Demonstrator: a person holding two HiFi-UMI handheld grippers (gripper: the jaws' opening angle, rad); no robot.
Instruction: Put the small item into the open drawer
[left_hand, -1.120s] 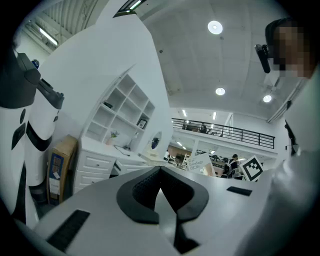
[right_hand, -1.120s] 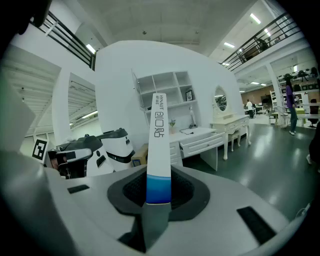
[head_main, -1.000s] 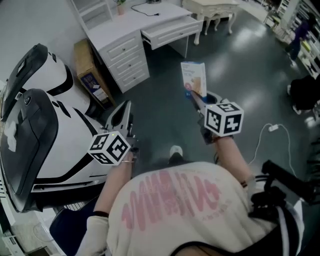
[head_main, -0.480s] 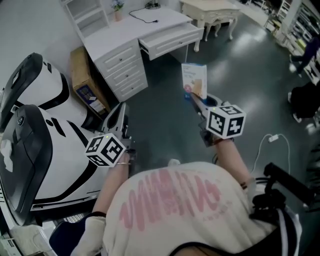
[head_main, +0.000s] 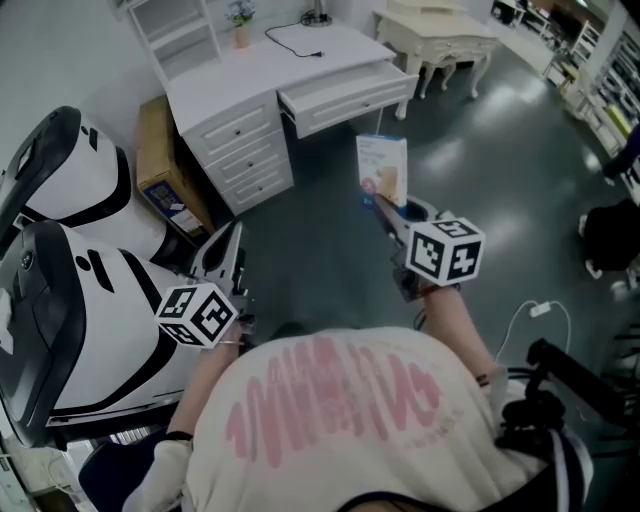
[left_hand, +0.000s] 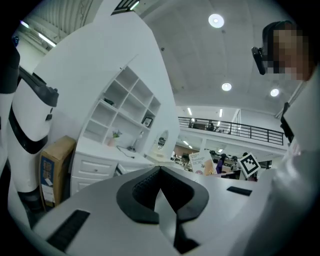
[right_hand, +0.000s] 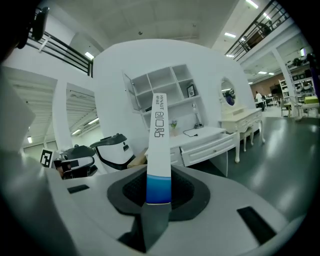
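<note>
Your right gripper (head_main: 388, 208) clamps the small box (head_main: 383, 168) upright in the air, well apart from the desk's open drawer (head_main: 345, 97). Your left gripper's (head_main: 232, 238) jaws sit together, empty.

You are looking at matt, pale-grey plastic shells on your left tool (left_hand: 160, 192) and right tool (right_hand: 159, 195), both lined with black ribbed pads (right_hand: 127, 192). The carton (head_main: 382, 168) is showing smooth printed card. The white worktop (head_main: 230, 75) is gleaming with smooth paint, the dark floor (head_main: 480, 170) is shining glossily, and the brown cardboard box (head_main: 155, 140) is looking matt.
</note>
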